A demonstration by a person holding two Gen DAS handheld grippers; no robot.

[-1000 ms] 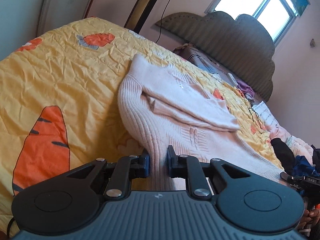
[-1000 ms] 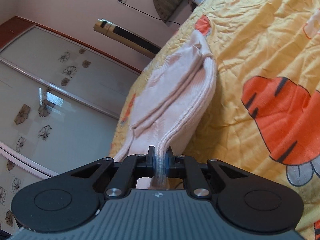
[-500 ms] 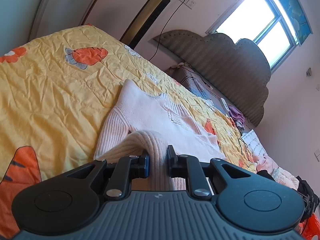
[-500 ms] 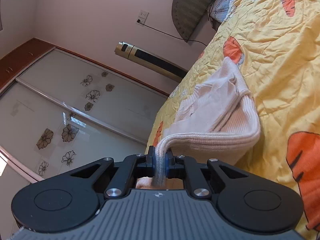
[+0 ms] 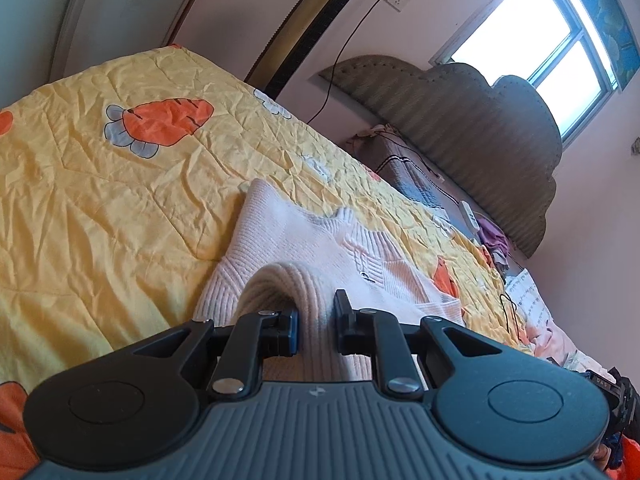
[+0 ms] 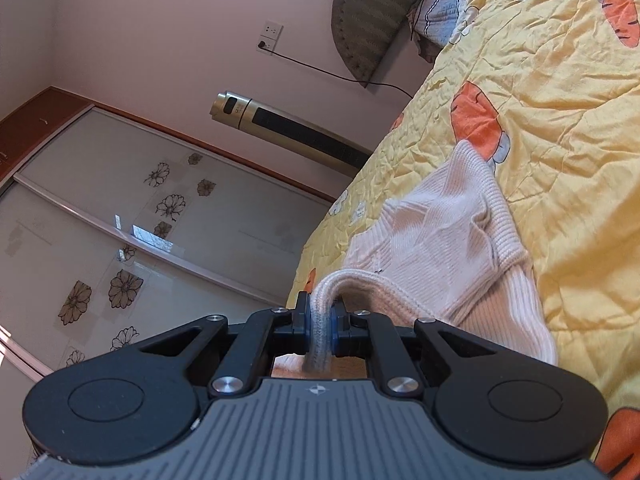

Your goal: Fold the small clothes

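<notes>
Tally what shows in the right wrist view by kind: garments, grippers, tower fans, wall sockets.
Garments: 1, the pink knit sweater
Grippers: 1, the right gripper, shut on the sweater's hem
Tower fans: 1, the gold tower fan
Wall sockets: 1, the wall socket
Total: 4

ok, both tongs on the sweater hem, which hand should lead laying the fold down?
Probably right: its tongs pinch the sweater hem tightly; the left tongs show a looser-looking bite.

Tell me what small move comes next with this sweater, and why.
Probably carry the gripped hem further over the sweater toward its collar end, then lower it. Both the left gripper and right gripper pinch the ribbed edge, which arches above the part lying flat on the quilt.
</notes>
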